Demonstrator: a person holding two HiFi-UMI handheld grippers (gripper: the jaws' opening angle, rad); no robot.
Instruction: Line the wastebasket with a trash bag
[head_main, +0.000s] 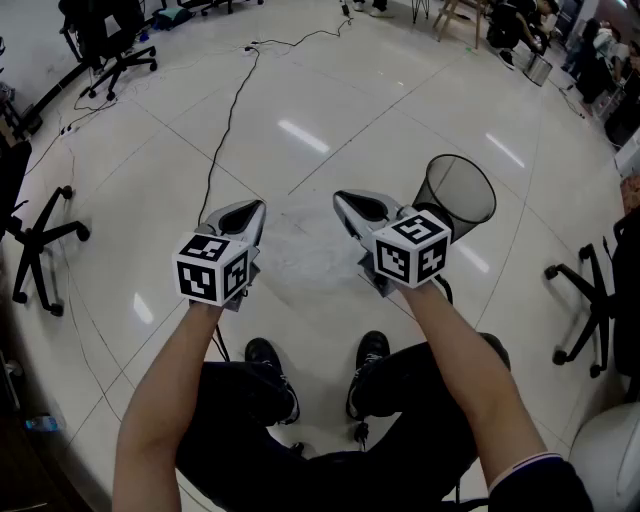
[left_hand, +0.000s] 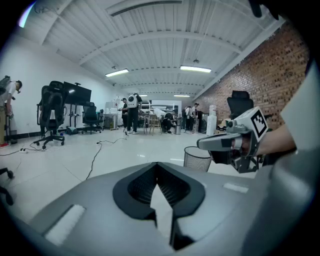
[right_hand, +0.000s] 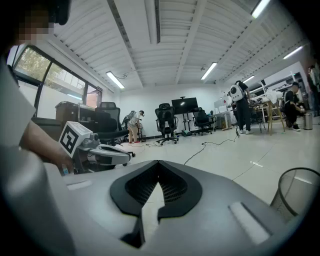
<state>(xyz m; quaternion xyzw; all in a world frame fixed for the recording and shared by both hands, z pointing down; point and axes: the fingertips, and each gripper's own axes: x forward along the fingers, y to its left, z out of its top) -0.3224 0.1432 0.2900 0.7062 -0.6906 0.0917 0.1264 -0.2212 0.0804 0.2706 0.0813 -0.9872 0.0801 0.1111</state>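
Note:
The black mesh wastebasket (head_main: 455, 195) stands upright and unlined on the pale tiled floor, just beyond my right gripper (head_main: 340, 198); it also shows in the left gripper view (left_hand: 196, 159) and at the right edge of the right gripper view (right_hand: 297, 192). My left gripper (head_main: 255, 207) is held level with the right one, a hand's width apart. Both are shut with nothing between their jaws (left_hand: 157, 165) (right_hand: 158, 164). A thin, translucent crumpled sheet, possibly the trash bag (head_main: 300, 248), lies flat on the floor between and beyond the grippers.
A black cable (head_main: 225, 130) runs across the floor from the far side toward my feet. Office chairs stand at the left (head_main: 40, 240), far left (head_main: 110, 40) and right (head_main: 595, 300). People and tables are at the far end of the room (left_hand: 131, 112).

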